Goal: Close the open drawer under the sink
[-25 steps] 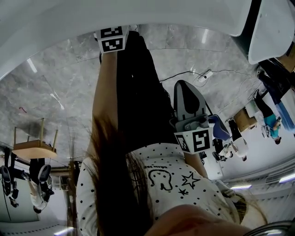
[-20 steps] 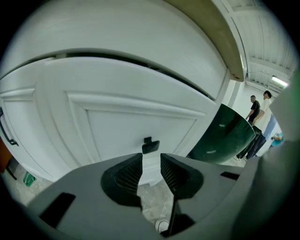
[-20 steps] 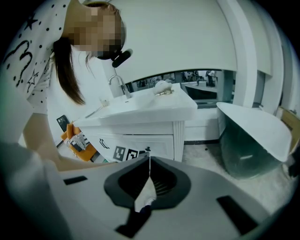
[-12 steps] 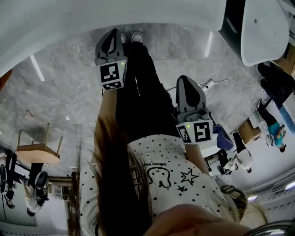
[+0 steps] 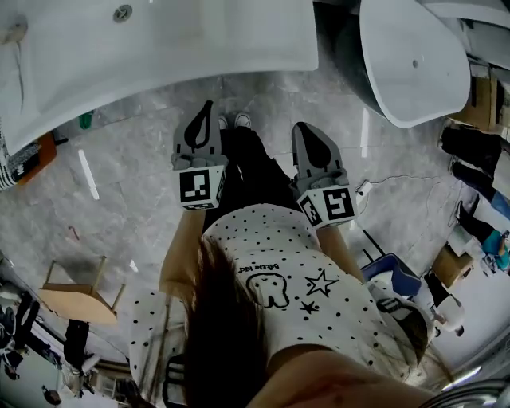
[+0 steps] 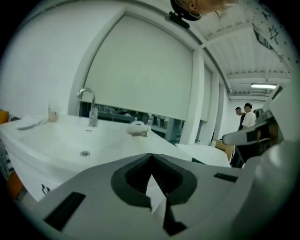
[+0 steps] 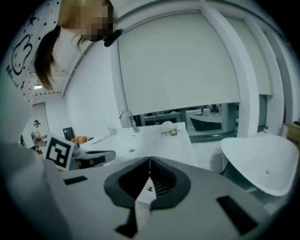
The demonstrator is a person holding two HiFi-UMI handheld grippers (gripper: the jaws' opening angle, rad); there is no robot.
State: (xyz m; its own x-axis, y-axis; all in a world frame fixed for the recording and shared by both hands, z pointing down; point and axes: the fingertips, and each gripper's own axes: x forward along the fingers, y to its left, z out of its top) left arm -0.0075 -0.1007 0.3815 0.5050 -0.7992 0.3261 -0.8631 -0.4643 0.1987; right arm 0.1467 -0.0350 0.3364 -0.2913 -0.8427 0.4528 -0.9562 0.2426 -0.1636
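Note:
The white sink [image 5: 159, 48] fills the top of the head view, with its drain [image 5: 122, 12] showing. The drawer under it is hidden in every view. My left gripper [image 5: 205, 111] and right gripper [image 5: 303, 129] are held side by side in front of the sink, above the person's legs and shoes. Both are shut and hold nothing. In the left gripper view the shut left gripper [image 6: 151, 155] points over the sink [image 6: 56, 140] toward the faucet [image 6: 89, 105]. In the right gripper view the shut right gripper [image 7: 149, 160] faces the same sink [image 7: 150, 136] and faucet [image 7: 126, 117].
A second white basin [image 5: 410, 64] stands to the right of the sink. A wooden stool [image 5: 76, 291] stands on the marble floor at lower left, and an orange object [image 5: 40, 151] sits beside the sink's left end. Other people [image 6: 246, 115] stand far off.
Both grippers have come up from low by the floor to the sink's height, the left one much further. The sink's top and the second basin have come into the head view.

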